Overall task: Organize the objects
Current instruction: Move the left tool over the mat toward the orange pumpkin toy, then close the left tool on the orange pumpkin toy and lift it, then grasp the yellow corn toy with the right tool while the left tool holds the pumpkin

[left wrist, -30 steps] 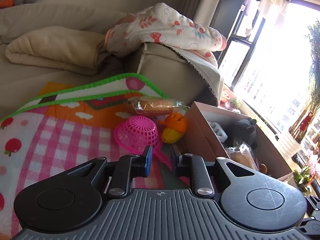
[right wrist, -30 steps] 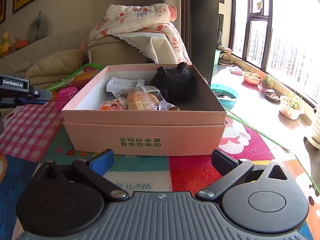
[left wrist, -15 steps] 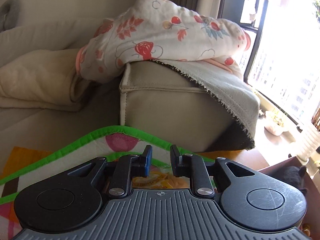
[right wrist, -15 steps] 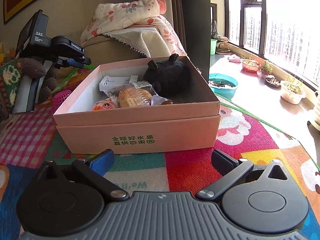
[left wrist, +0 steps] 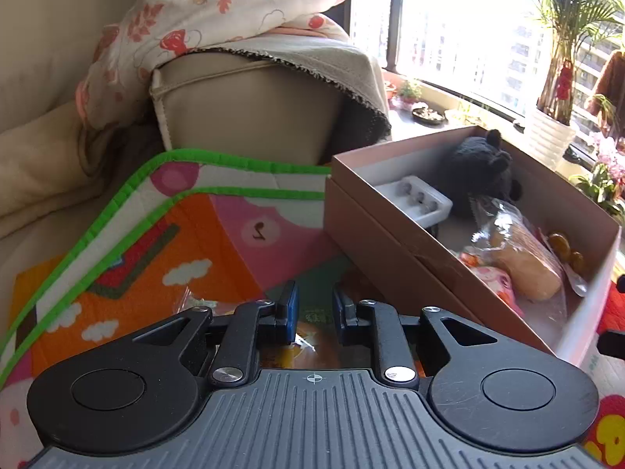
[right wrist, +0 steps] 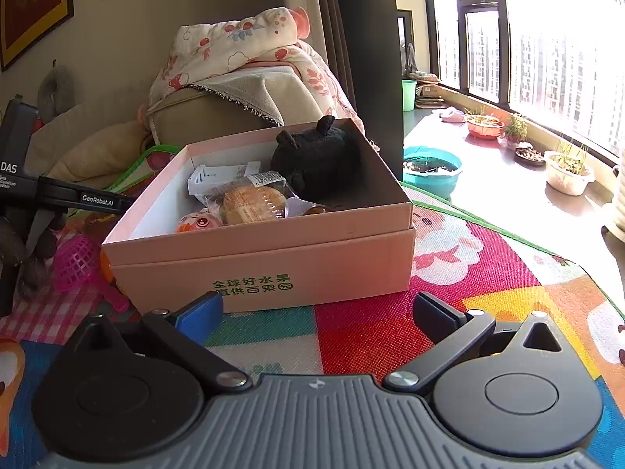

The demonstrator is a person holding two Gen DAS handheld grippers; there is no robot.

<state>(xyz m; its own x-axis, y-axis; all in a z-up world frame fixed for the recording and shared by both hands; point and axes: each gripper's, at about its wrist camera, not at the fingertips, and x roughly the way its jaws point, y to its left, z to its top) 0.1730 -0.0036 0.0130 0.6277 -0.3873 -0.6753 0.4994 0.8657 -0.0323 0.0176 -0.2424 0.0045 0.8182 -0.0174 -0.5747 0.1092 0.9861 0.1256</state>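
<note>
Looks out over a bright patchwork play mat (right wrist: 488,273) with a green hem, laid up against a beige sofa (left wrist: 250,109) heaped with one floral quilt (left wrist: 218,8), under a wall with two framed pictures (right wrist: 35,8) and beside a sunlit windowsill (right wrist: 488,164) with a teal basin (right wrist: 431,170) and several small plant pots. Finds one pink cardboard box (right wrist: 258,269), lidless, near the mat's far edge by the sofa. Counts inside it one black plush toy (right wrist: 316,156) in the far right corner, one white plastic tray (left wrist: 418,199) against the far wall, one wrapped bread roll (right wrist: 252,203) in the middle and one pink round toy (right wrist: 197,222) against the near wall. Spots one pink mesh basket (right wrist: 76,262) on the mat just off the box's left side. Hangs the left gripper (left wrist: 314,312) low by the box's left wall, pads drawn close with a narrow slot showing mat at the tips; glimpses a clear-wrapped packet (left wrist: 300,348) directly beneath, mostly hidden by the gripper body, so cannot tell whether it is pinched or merely lying there. Holds the right gripper (right wrist: 316,308) in front of the box's near wall, spread wide and gripping nothing. Cannot make out some small amber pieces (left wrist: 562,242) at the box's near right corner. Loses the view outside the window to glare.
</note>
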